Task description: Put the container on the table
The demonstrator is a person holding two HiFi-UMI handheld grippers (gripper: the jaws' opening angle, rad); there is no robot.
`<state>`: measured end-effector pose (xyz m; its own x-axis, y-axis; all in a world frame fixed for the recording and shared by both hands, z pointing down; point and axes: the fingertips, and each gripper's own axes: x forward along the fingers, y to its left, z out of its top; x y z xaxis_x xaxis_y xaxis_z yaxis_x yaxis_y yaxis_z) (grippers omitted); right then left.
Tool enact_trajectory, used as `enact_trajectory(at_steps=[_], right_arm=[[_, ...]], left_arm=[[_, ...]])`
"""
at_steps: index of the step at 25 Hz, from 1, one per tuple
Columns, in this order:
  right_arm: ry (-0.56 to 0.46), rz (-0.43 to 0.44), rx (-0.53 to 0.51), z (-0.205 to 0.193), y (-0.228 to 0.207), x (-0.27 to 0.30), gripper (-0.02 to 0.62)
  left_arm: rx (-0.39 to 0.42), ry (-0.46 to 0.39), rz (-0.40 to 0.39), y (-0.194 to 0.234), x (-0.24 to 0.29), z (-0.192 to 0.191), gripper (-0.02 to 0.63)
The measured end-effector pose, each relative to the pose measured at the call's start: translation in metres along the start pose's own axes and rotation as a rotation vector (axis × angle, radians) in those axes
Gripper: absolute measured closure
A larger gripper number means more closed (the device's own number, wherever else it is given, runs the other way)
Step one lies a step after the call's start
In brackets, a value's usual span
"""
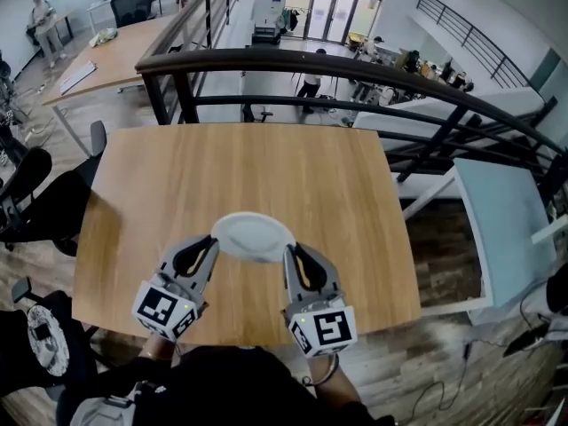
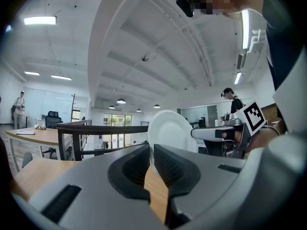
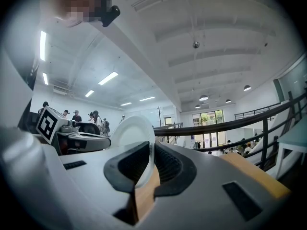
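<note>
A shallow round white container point(image 1: 252, 236) hangs just above the near half of the wooden table point(image 1: 231, 158), carried between both grippers. My left gripper point(image 1: 211, 245) is shut on its left rim, and my right gripper point(image 1: 293, 251) is shut on its right rim. In the left gripper view the container point(image 2: 170, 131) stands on edge beyond the jaws, its thin rim pinched between the dark pads, with the right gripper point(image 2: 225, 134) behind it. The right gripper view mirrors this: the container point(image 3: 134, 133) rises from the closed jaws, and the left gripper point(image 3: 72, 135) is at the left.
A black railing point(image 1: 355, 65) curves behind the table's far edge. Black office chairs point(image 1: 35, 193) stand at the left. A pale table point(image 1: 497, 229) lies to the right, over wooden floor. Another wooden table point(image 1: 115, 60) stands far left, with a person beyond it.
</note>
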<state>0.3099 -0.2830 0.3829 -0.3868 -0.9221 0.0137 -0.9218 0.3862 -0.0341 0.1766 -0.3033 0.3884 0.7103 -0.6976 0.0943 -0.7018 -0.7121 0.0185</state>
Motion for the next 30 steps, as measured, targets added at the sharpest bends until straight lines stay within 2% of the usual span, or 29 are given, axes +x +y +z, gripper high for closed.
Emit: enact_trajectory(at_steps=[4,8,13,18,30], right_arm=[[0.022,0.002,-0.005,-0.007,-0.005,0.013,0.555],[0.034,-0.002,-0.006,-0.013,-0.008,0.023,0.555],[0.064,-0.002,0.005,-0.028,-0.009,0.035,0.555],[0.111,0.005,0.005,-0.044,-0.009,0.045,0.555],[0.168,0.005,0.035,-0.078,-0.005,0.071,0.555]], left_arm=[[-0.009,0.030,-0.003,0.009,0.009,-0.010,0.584],[-0.009,0.013,-0.007,0.018,0.016,-0.014,0.584],[-0.015,0.038,0.003,0.029,0.021,-0.026,0.584],[-0.022,0.125,0.006,0.034,0.023,-0.044,0.584],[-0.061,0.137,-0.012,0.062,0.033,-0.081,0.584]])
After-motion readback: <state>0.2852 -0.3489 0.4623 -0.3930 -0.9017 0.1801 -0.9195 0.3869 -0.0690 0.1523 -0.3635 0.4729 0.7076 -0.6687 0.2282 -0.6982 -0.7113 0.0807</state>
